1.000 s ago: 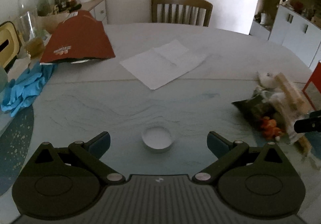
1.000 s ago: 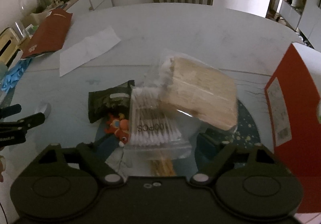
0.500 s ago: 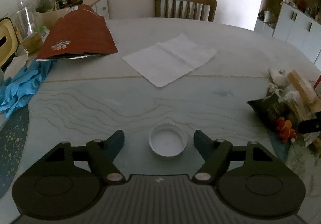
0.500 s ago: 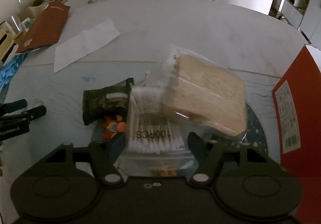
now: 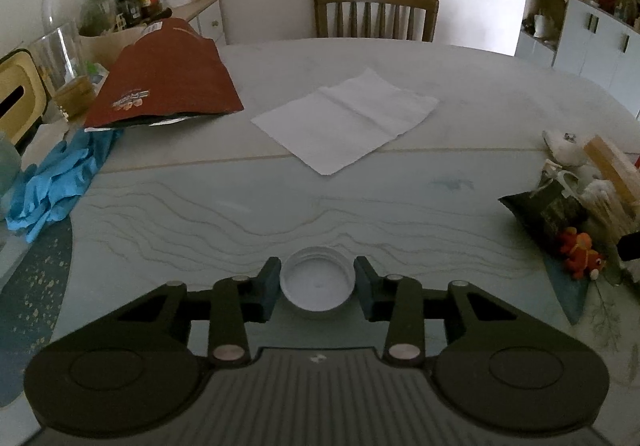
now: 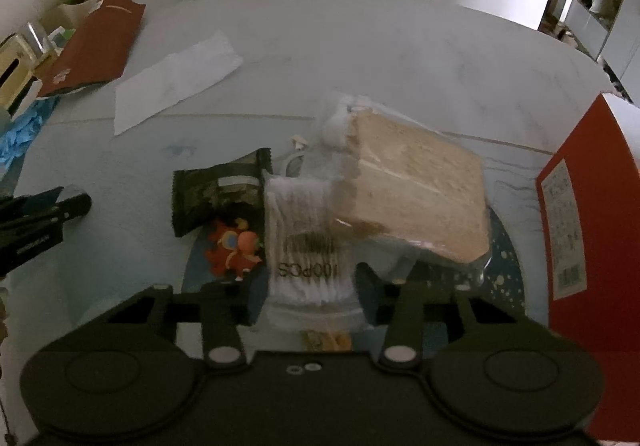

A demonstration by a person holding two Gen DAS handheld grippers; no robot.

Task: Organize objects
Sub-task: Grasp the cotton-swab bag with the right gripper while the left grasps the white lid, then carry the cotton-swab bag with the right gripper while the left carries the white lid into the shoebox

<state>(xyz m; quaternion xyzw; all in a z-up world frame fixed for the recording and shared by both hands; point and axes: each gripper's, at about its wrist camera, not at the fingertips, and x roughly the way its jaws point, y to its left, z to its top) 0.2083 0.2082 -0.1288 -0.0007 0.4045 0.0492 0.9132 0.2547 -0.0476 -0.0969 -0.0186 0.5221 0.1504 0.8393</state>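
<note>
- Oval table (image 5: 460, 78), pale marbled top with a glossy line-patterned mat at the near end; wooden slat-back chair (image 5: 376, 12) at the far side, white cabinets (image 5: 600, 42) to the right, cluttered sideboard (image 5: 176, 6) to the left.
- On the table: white paper sheet (image 5: 348, 122), dark-red pouch (image 5: 164, 82), crumpled blue gloves (image 5: 56, 182), red box (image 6: 592, 214) on the right edge.
- Left gripper (image 5: 317, 284): jaws have just been closing; pads now sit against both sides of the white cap (image 5: 317, 285), a round shallow plastic lid lying open side up on the mat.
- Right gripper (image 6: 308, 300): jaws have just been closing; now clamped on the cotton swab pack (image 6: 308, 246), a clear plastic sleeve with white tips, marked 100PCS.
- The pack sits in a pile: tan block in a clear bag (image 6: 416, 198) just right, dark foil sachet (image 6: 216, 198) and small orange toy (image 6: 236, 246) just left.
</note>
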